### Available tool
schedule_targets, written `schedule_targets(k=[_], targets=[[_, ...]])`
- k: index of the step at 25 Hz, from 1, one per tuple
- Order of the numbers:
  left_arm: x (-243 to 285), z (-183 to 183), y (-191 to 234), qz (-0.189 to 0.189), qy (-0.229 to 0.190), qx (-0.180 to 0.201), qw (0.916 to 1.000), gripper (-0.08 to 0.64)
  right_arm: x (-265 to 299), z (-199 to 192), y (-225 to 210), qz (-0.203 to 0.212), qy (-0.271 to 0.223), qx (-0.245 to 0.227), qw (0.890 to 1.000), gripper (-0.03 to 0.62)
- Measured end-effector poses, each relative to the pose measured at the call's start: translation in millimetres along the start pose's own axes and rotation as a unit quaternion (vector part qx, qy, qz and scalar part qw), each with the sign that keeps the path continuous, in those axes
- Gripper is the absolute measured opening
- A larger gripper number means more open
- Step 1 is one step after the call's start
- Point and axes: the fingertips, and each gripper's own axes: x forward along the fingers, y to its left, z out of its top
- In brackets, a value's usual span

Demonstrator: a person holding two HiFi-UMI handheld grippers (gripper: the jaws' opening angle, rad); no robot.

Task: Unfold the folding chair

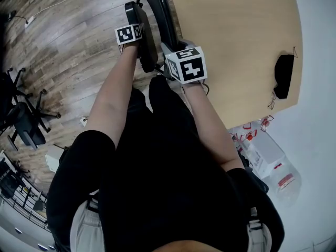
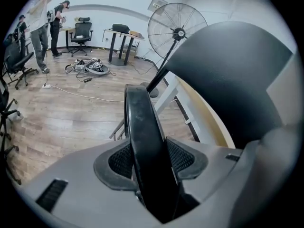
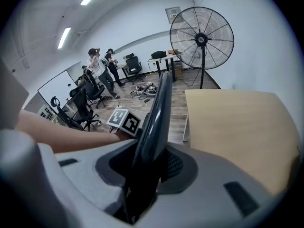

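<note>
The black folding chair (image 1: 159,12) stood just ahead of the person, beside the pale wooden table (image 1: 236,35). The left gripper (image 2: 151,163) pinched one slim panel and the right gripper (image 3: 147,160) the other. Both panels ran lengthwise away from the jaws, so spreading them sideways looked like the next move.

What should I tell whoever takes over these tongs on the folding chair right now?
Left tongs: shut on the edge of one black panel.
Right tongs: shut on the edge of the other panel.
The folding chair stands on the wood floor, beside the wooden table.
Done: both panels gripped; they seem somewhat parted.
Left: probably spread them until the chair is fully open, then release.
</note>
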Motion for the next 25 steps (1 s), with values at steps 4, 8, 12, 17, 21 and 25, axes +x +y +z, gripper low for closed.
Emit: schedule_targets(k=[4, 8, 12, 17, 21, 25], targets=[[-11.2, -0.1, 25.9, -0.008, -0.006, -0.017, 0.9998, 0.198, 4.4, -1.6, -2.5, -0.001, 0.001, 0.004, 1.000, 0.112], [-20.5, -8.0, 60.9, -0.018, -0.006, -0.027, 0.9995, 0.204, 8.6, -8.0, -4.9, -0.008, 0.005, 0.014, 1.000, 0.112], [-29.7, -11.5, 90.5, -0.034, -0.008, -0.035, 0.9988, 0.206, 16.4, -5.6, 14.4, -0.005, 0.003, 0.013, 1.000, 0.112], [-36.0, -16.5, 122.1, -0.041, -0.007, -0.047, 0.9980, 0.209, 26.5, -3.5, 36.1, -0.006, 0.004, 0.009, 1.000, 0.112], [-40.0, -20.9, 150.6, -0.055, -0.004, -0.058, 0.9968, 0.210, 34.4, -4.1, 45.2, -0.009, 0.006, 0.013, 1.000, 0.112], [-42.8, -23.6, 173.7, -0.073, -0.013, -0.062, 0.9953, 0.213, 41.6, -2.9, 54.9, -0.011, 0.006, 0.013, 1.000, 0.112]])
